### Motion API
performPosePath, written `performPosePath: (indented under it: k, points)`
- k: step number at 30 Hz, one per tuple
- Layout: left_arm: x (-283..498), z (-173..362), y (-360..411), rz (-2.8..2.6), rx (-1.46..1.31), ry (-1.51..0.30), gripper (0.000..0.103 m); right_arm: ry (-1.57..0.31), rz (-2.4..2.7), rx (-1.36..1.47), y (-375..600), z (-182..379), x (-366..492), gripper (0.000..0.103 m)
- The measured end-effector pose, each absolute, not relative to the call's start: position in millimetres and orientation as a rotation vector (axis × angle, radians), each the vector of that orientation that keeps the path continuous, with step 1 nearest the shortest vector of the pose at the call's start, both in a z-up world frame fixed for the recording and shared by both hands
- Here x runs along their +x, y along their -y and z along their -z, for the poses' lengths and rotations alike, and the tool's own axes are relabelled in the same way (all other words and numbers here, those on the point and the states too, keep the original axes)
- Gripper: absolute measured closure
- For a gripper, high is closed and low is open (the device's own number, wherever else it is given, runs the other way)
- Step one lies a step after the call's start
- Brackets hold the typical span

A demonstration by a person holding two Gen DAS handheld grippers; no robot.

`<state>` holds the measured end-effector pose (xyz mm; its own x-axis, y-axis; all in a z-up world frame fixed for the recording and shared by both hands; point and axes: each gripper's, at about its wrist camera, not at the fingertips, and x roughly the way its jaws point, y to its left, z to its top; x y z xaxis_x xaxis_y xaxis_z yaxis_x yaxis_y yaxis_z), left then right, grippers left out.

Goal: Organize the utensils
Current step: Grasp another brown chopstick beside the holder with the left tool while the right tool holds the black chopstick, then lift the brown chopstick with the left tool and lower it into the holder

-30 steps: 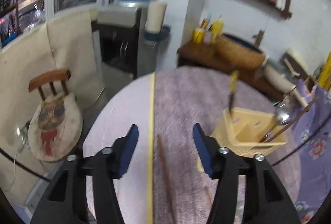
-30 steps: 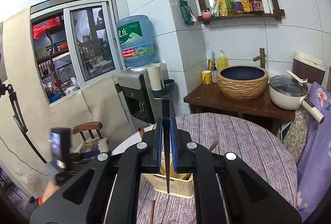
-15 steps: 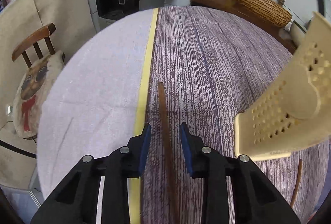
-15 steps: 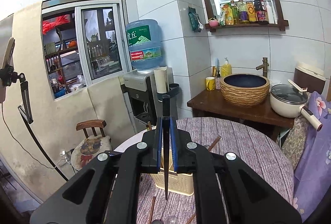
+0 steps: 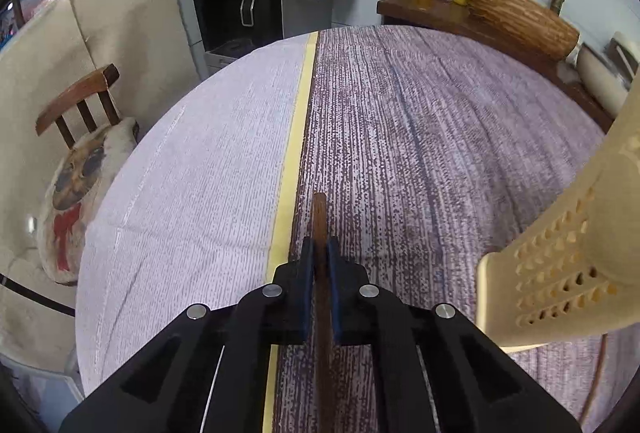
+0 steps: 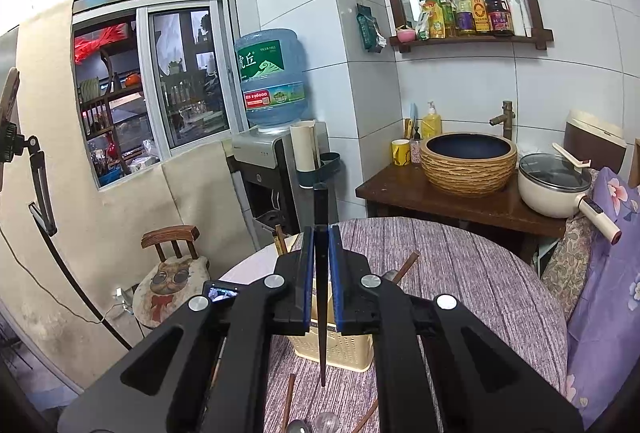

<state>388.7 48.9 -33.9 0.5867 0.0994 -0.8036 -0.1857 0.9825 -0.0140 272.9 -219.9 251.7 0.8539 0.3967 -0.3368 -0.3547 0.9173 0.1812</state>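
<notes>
While the left gripper [image 5: 319, 253] lies low over the bench [image 5: 440, 137], its blue pads are closed on a brown chopstick [image 5: 319, 217] that rests along the purple cloth, tip pointing away, just right of a yellow stripe [image 5: 296, 137]. Left of the stripe the cloth is pale. Off the bench's left edge stands a wooden chair [image 5: 76, 101] with a cat-face cushion. To the right, close to the camera, a cream perforated caddy [image 5: 560, 273] stands on the cloth, and another brown chopstick [image 5: 598, 369] lies beside its base.

From the right wrist view, a window [image 6: 152, 85] is at far left, then the same chair. A blue water jug [image 6: 270, 77] on a dispenser reads "TIGER HILL" with large Chinese characters on a green label; the red band below has digits too small to read surely. The right gripper [image 6: 320, 261], held above the bench, is clamped on a black chopstick [image 6: 321, 209] that stands upright, its thin end hanging down in front of the caddy. Brown chopsticks and spoon bowls lie on the cloth near the bottom edge. Further right sit a yellow mug, soap bottle, woven basin [image 6: 470, 165], lidded pot [image 6: 556, 185], and a shelf of bottles whose labels are unreadable.
</notes>
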Motion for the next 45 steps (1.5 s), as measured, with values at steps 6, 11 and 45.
performPosePath:
  k: [6,11,45]
  points:
    - [358,-14,-56,-0.083,-0.189,-0.814,0.095,-0.382,-0.404,0.124,222,-251,275,0.095]
    - [315,-80,-53,-0.001,-0.196,-0.653,0.095,-0.384,-0.421,0.134,222,-252,275,0.095]
    - [295,-229,13,0.099,-0.191,-0.307,0.095,-0.312,-0.269,0.133,191,-271,343,0.095]
